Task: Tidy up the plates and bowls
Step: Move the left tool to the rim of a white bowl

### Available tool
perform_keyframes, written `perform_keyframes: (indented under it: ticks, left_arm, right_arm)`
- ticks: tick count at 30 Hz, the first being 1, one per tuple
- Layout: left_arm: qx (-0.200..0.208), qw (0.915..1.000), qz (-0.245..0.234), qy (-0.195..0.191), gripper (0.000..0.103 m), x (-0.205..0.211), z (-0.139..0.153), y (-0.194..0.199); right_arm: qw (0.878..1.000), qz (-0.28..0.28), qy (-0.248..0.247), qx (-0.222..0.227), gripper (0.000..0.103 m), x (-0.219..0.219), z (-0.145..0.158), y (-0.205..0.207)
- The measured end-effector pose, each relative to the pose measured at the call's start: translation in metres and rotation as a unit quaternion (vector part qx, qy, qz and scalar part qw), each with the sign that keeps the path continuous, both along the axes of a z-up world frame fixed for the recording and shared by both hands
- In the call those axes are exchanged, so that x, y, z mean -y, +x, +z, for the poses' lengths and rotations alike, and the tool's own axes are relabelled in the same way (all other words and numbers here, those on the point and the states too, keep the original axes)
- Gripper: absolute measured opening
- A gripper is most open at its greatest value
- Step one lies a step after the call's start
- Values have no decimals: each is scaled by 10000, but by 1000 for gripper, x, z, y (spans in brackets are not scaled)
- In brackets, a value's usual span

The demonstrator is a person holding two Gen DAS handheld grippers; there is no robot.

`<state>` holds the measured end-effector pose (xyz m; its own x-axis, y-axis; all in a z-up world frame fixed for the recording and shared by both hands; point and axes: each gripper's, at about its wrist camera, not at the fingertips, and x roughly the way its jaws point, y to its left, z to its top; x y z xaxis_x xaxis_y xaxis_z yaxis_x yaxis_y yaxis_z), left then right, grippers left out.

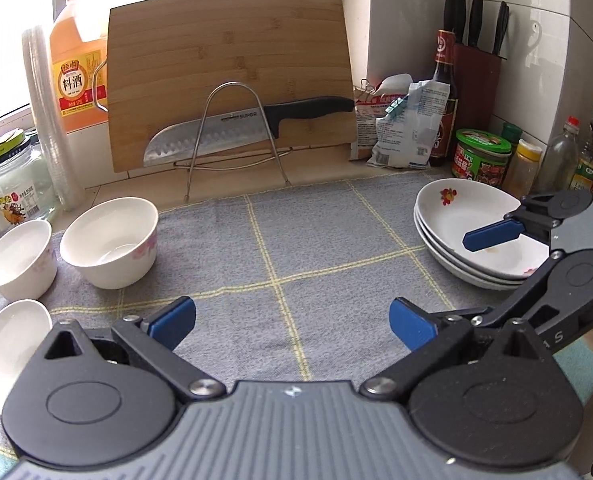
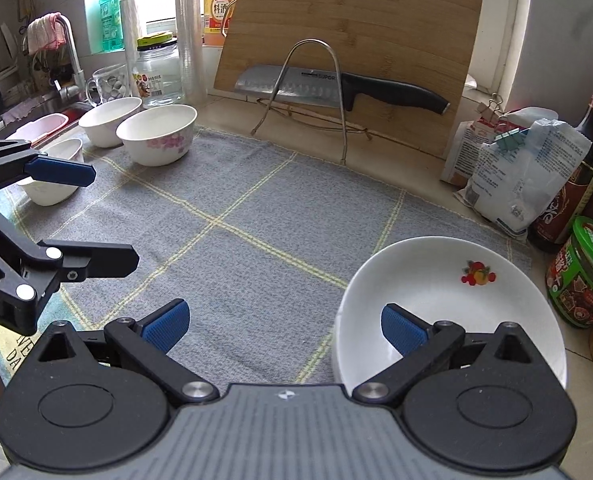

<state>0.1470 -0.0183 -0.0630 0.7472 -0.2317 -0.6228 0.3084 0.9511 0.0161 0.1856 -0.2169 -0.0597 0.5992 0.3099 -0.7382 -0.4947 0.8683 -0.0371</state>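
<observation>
A stack of white plates (image 1: 472,232) with a fruit print lies at the right of the grey mat (image 1: 296,248); it also shows in the right wrist view (image 2: 448,304). Three white bowls stand at the left: one with pink flowers (image 1: 110,240) (image 2: 158,134), one beside it (image 1: 16,258) (image 2: 110,118), one nearer (image 1: 10,344) (image 2: 54,192). My left gripper (image 1: 292,324) is open and empty over the mat. My right gripper (image 2: 284,326) is open and empty, its right finger (image 2: 404,330) over the top plate.
A cutting board (image 1: 232,80) and a knife (image 1: 232,130) rest on a wire rack (image 1: 236,136) at the back. Bottles, jars and bags (image 1: 408,124) crowd the right corner. A glass jar (image 1: 16,184) and an oil jug (image 1: 78,72) stand at the left. A sink (image 2: 36,112) is far left.
</observation>
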Motion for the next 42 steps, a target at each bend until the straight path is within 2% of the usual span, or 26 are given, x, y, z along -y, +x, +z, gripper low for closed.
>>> perform_keyframes:
  ticks: [14, 25, 33, 37, 42]
  left_arm:
    - [-96, 9998, -39, 148, 102, -113, 3, 3]
    - [-77, 9991, 348, 233, 102, -183, 3, 2]
    - [-238, 9982, 488, 266, 102, -220, -6, 12]
    - [-333, 9977, 457, 366, 102, -232, -10, 18]
    - [-472, 9974, 436, 316, 102, -243, -16, 29]
  right_arm:
    - [9993, 139, -118, -337, 103, -130, -25, -18]
    - [9970, 645, -103, -416, 103, -212, -38, -17]
    - [9940, 986, -127, -463, 103, -249, -47, -16]
    - [9932, 1082, -211, -382, 103, -259, -51, -15]
    - [9936, 1086, -125, -274, 103, -259, -53, -15]
